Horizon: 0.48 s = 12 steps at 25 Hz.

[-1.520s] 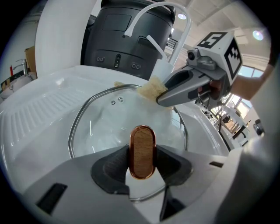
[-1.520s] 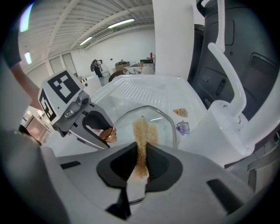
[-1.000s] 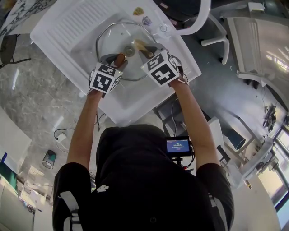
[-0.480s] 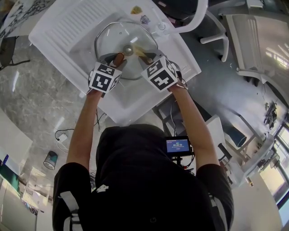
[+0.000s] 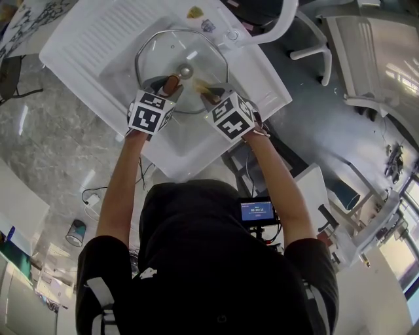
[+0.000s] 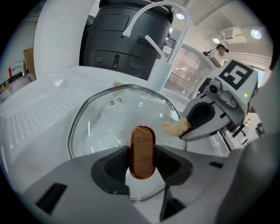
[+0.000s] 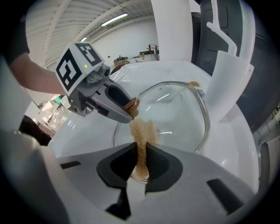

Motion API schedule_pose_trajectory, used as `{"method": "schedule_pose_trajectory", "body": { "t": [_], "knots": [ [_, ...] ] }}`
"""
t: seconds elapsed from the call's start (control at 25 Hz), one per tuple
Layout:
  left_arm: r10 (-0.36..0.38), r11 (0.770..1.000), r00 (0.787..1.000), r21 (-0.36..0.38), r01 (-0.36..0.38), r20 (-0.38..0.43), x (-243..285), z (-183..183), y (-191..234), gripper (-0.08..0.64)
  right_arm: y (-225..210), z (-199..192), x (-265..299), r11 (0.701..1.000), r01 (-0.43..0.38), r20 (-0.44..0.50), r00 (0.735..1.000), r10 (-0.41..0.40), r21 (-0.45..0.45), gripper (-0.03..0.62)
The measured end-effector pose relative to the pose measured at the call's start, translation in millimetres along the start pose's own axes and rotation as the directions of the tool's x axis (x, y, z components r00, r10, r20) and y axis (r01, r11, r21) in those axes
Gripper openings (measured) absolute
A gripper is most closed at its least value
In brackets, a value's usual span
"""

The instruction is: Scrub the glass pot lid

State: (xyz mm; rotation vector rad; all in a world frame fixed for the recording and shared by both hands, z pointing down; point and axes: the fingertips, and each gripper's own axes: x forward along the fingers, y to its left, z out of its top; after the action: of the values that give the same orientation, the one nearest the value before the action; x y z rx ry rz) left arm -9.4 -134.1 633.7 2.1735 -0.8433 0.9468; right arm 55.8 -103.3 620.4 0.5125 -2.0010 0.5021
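The glass pot lid (image 5: pixel 160 55) with its metal rim sits tilted in the white sink (image 5: pixel 190 147). My left gripper (image 5: pixel 171 83) is shut on the lid's brown, copper-rimmed handle (image 6: pixel 142 151), which stands upright between the jaws in the left gripper view. My right gripper (image 5: pixel 208 90) is shut on a tan sponge (image 7: pixel 142 135). The sponge's free end lies on the glass just right of the handle, close to the left gripper's (image 7: pixel 124 109) fingertips. From the left gripper view the right gripper (image 6: pixel 186 127) comes in from the right with the sponge (image 6: pixel 174 127) at its tip.
A white faucet (image 6: pixel 164 26) arches over the sink's far side, with a dark appliance (image 6: pixel 127 39) behind it. The ribbed draining board (image 5: pixel 98 33) lies left of the basin. Small items (image 5: pixel 195 12) rest on the back rim. White furniture (image 5: pixel 366 59) stands to the right.
The right gripper has drawn the sponge across the glass toward the lid's near edge and closer to the left gripper. The left gripper has kept its hold on the handle without moving.
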Motion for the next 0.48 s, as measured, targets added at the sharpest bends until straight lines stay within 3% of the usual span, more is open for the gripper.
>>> {"method": "schedule_pose_trajectory", "body": {
  "t": [0.48],
  "knots": [
    [0.019, 1.0, 1.0, -0.005, -0.019, 0.002, 0.6, -0.5, 0.1, 0.169, 10.0, -16.4, 2.2, 1.0, -0.011, -0.024, 1.0, 0.011, 0.018, 0.031]
  ]
}}
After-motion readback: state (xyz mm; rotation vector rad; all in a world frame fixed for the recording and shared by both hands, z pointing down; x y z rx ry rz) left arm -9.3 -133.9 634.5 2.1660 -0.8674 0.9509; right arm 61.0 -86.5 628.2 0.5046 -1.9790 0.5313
